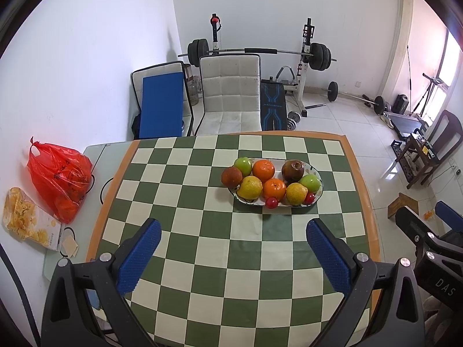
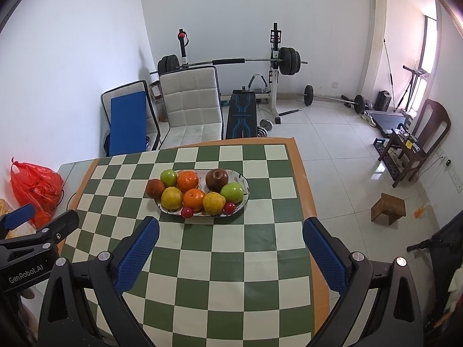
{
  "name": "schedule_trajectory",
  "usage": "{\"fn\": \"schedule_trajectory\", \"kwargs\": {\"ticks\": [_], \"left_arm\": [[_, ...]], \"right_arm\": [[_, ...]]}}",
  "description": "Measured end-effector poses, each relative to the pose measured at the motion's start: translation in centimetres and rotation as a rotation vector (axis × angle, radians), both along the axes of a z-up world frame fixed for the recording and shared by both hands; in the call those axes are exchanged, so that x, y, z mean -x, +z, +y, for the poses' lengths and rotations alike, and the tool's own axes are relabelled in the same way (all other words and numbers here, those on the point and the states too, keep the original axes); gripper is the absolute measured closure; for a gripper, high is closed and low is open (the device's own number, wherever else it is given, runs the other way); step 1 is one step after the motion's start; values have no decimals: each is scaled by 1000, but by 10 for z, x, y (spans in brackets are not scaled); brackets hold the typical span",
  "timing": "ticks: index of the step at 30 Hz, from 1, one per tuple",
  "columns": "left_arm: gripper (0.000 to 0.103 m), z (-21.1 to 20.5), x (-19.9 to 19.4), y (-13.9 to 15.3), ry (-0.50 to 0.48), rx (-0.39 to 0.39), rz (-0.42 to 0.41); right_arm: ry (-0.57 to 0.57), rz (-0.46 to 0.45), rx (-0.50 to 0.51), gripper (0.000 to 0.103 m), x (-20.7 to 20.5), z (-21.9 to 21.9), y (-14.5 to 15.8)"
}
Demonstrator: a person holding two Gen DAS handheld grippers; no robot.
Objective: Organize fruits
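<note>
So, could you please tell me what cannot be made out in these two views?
- Red bag: contents, in both views; the crumpled plastic hides them.
- Plate: its floor, in both views; the piled fruit covers it.
- Box by the bag: small print unreadable in the left view; cut off by the left gripper in the right view.
- The person: no hand in either view.
</note>
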State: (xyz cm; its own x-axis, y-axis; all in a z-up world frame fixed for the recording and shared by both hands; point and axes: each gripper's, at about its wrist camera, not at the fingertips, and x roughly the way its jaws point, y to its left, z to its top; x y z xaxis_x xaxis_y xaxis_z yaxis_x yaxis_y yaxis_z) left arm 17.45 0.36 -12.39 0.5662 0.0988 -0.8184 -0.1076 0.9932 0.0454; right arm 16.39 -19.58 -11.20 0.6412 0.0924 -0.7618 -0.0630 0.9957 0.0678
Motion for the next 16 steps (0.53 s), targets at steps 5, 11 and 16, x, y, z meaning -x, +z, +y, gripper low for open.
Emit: {"fn": "schedule_trajectory", "kwargs": {"ticks": [5,11,16], "left_arm": [[0,1,0,0,0,0,-2],[0,1,0,0,-1,-1,-1],[0,1,-1,0,1,-1,-8]], "right_arm": [[1,-4,-2,2,2,3,4],[3,-4,4,2,2,8,5],[6,-7,4,2,1,6,6]]}}
